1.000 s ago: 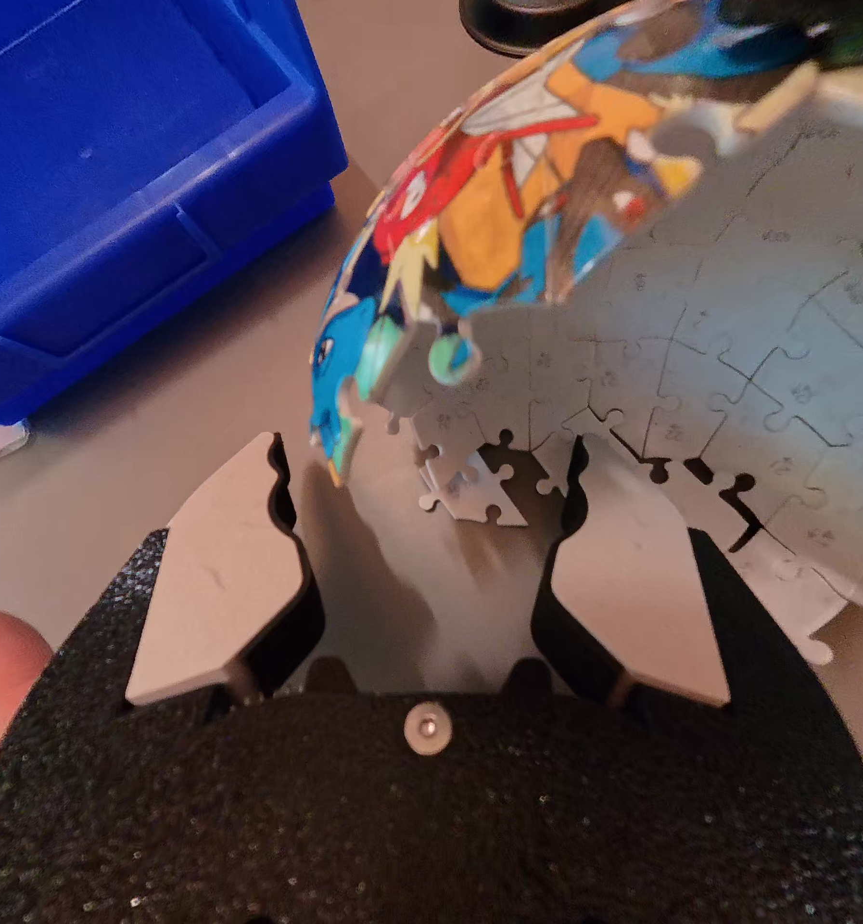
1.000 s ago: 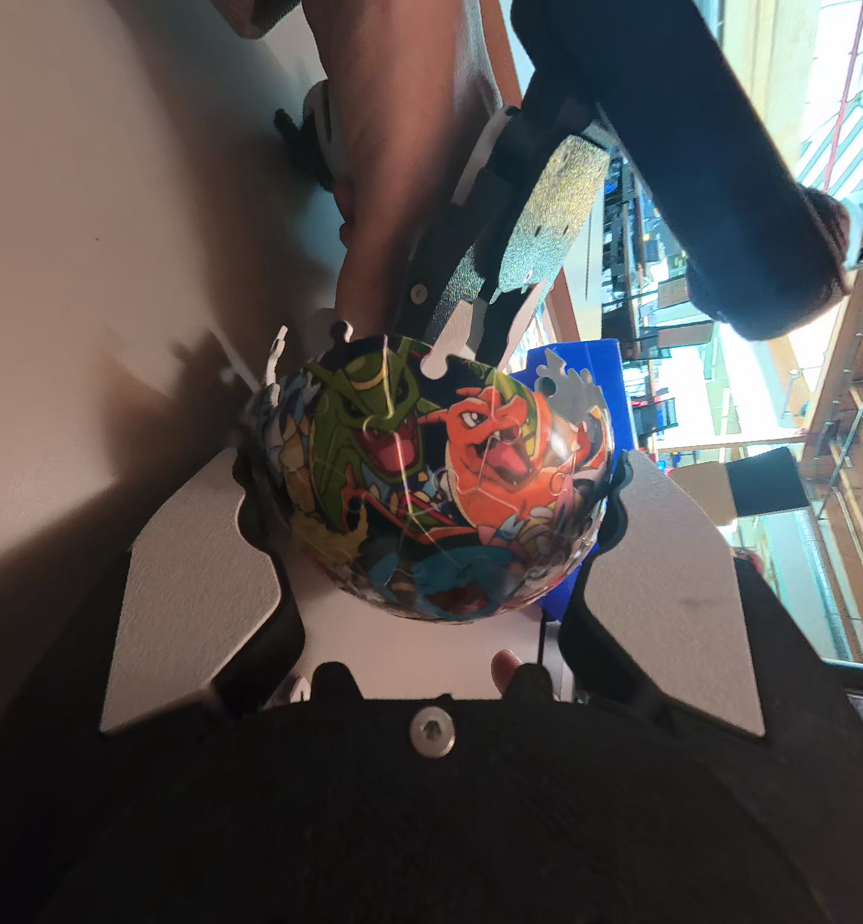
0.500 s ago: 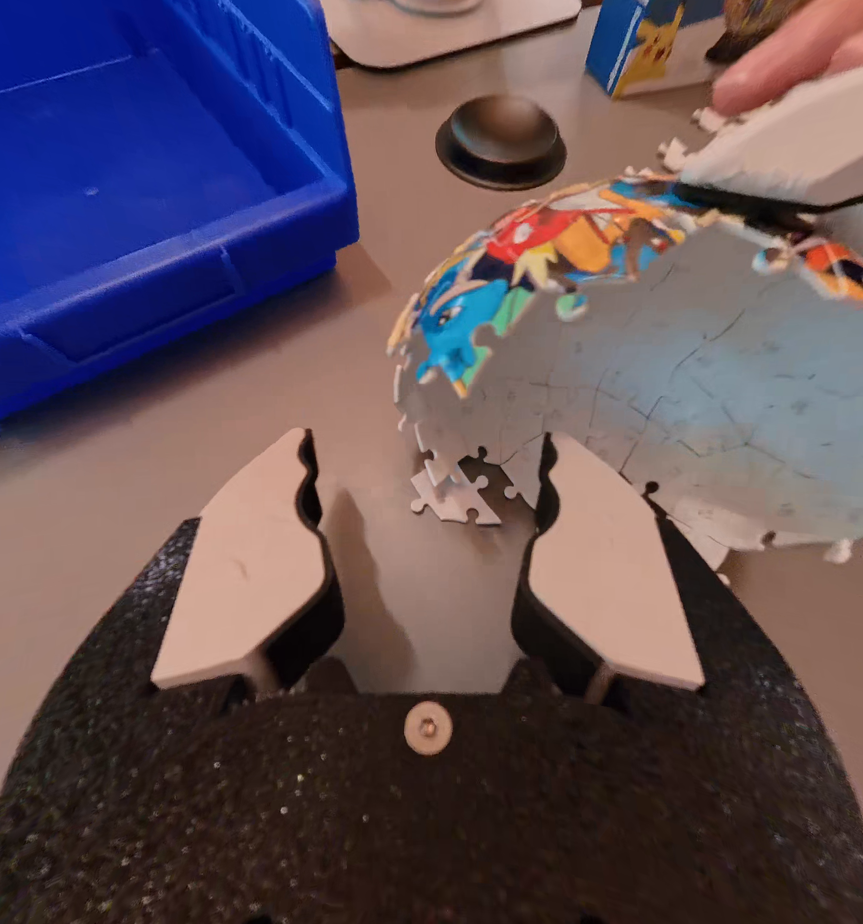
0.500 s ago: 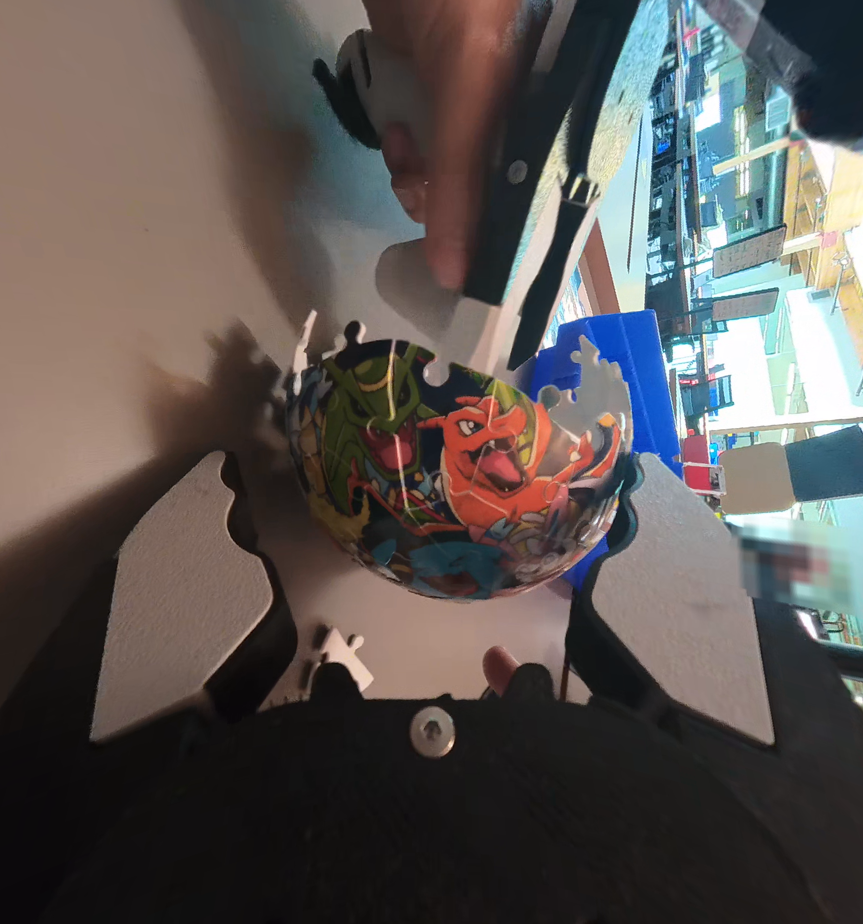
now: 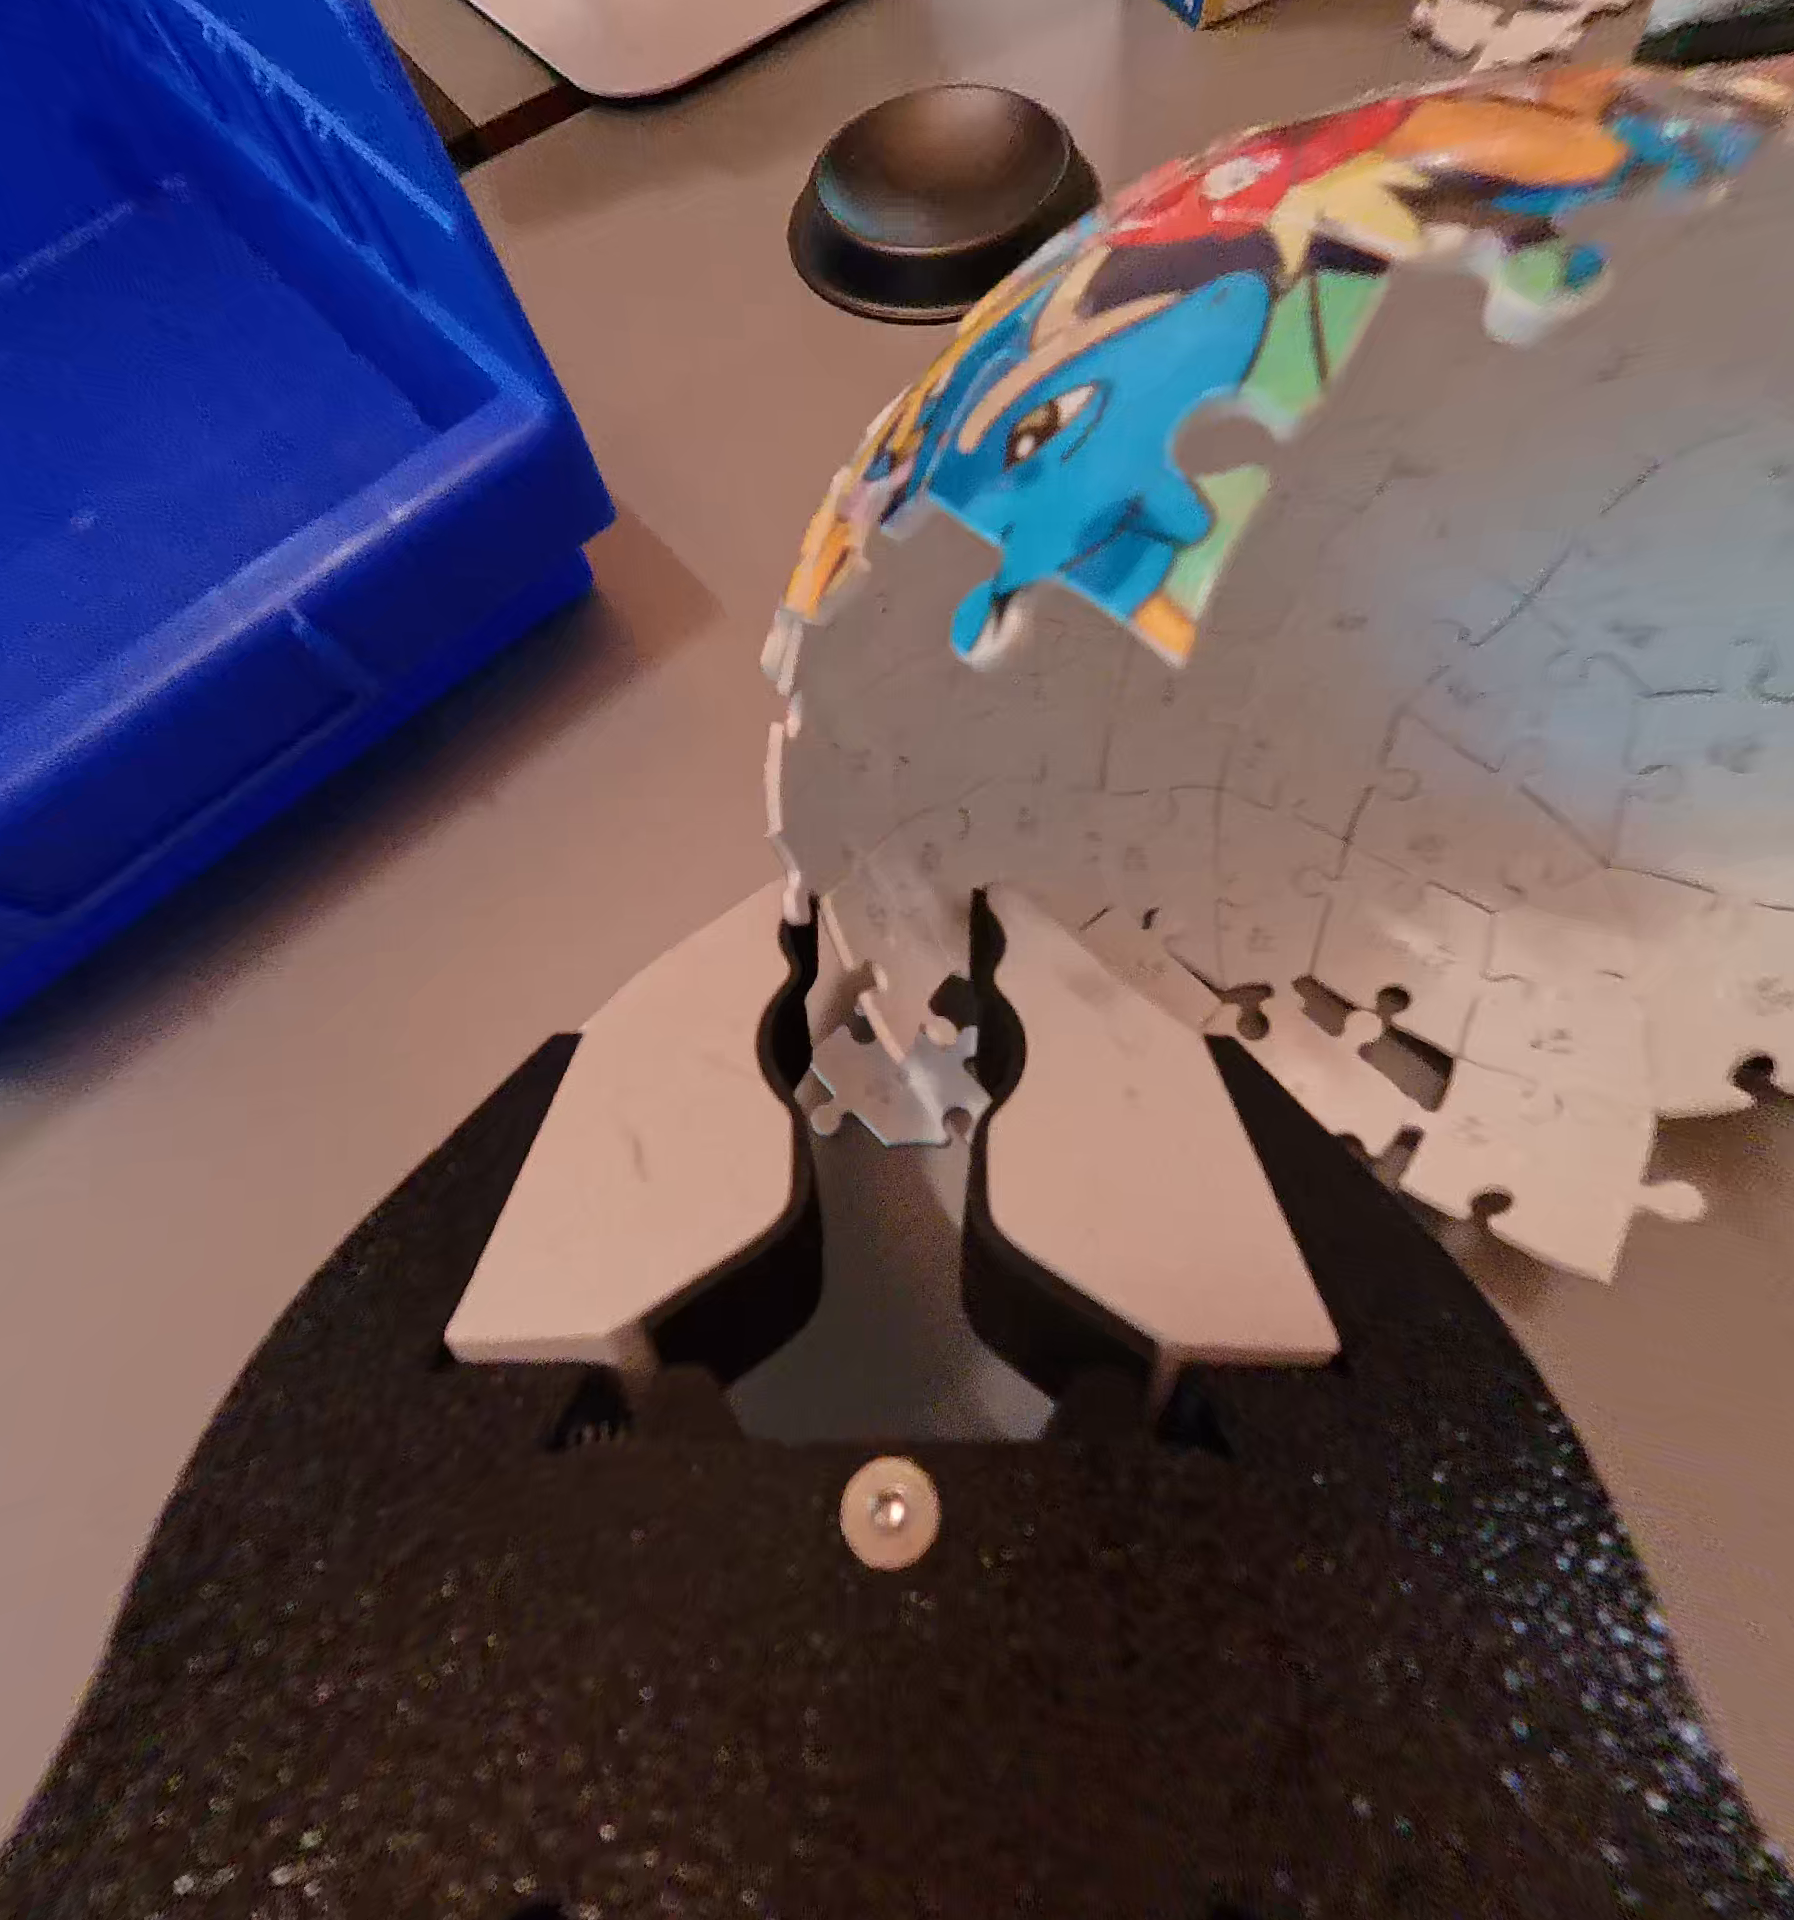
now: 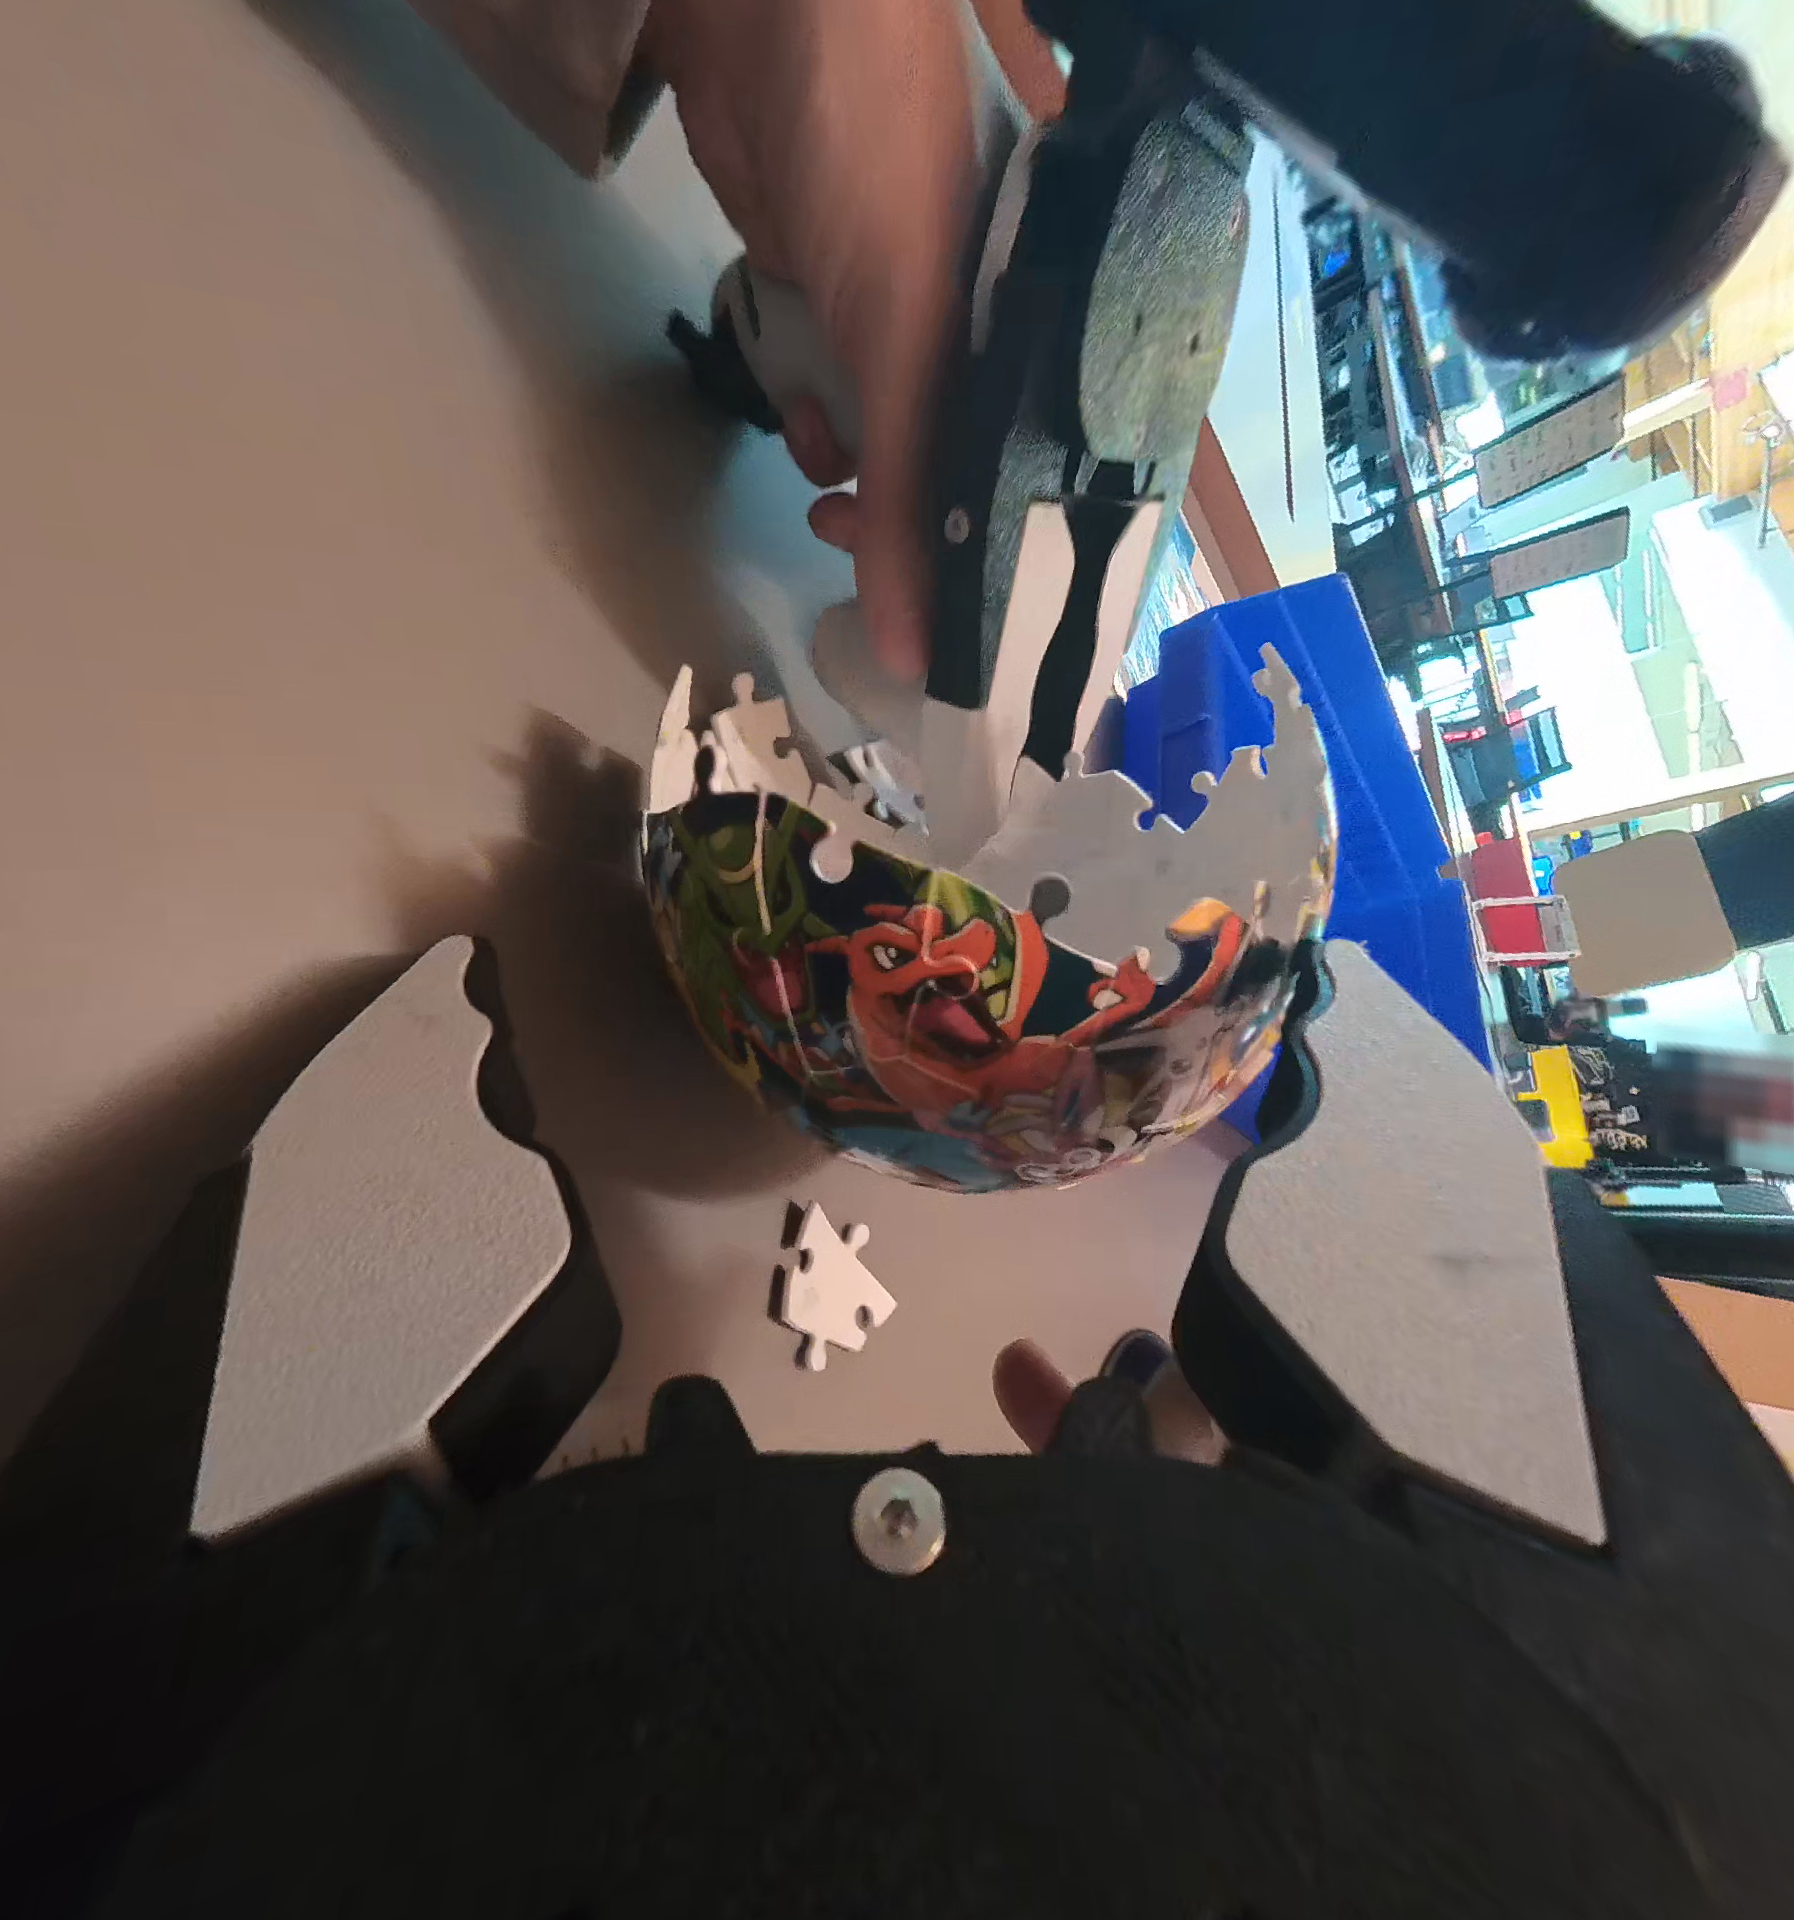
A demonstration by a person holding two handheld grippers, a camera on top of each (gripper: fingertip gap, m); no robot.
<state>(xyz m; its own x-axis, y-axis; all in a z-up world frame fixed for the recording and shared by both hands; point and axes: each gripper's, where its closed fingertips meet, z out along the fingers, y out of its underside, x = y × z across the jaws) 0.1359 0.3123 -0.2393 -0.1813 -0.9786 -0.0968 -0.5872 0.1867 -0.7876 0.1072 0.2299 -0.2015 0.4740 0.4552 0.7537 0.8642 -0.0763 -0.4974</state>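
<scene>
A half-sphere puzzle shell (image 5: pixel 1392 727), with colourful cartoon print outside and grey inside, lies tilted on the tan table. My left gripper (image 5: pixel 888 935) is shut on grey pieces at the shell's lower rim (image 5: pixel 888 1070). In the right wrist view the shell (image 6: pixel 934 997) sits between the wide-open fingers of my right gripper (image 6: pixel 888 977). The right fingertip (image 6: pixel 1298 997) touches its side and the left finger stands apart. The left gripper (image 6: pixel 986 717) reaches into the shell's rim from above, held by a hand (image 6: pixel 851 312). One loose grey puzzle piece (image 6: pixel 825 1294) lies on the table near my right gripper's base.
A blue plastic bin (image 5: pixel 197 520) stands left of the shell and also shows behind it in the right wrist view (image 6: pixel 1329 790). A black round stand (image 5: pixel 940 192) sits beyond the shell. A white pad (image 5: pixel 644 42) and more puzzle pieces (image 5: pixel 1495 26) lie at the far edge. The grippers' ends are close to 11 cm from one another.
My left gripper moved forward and closed on the shell's rim pieces. My right gripper opened wider and let the shell go; the shell tipped, and a loose piece now lies below it.
</scene>
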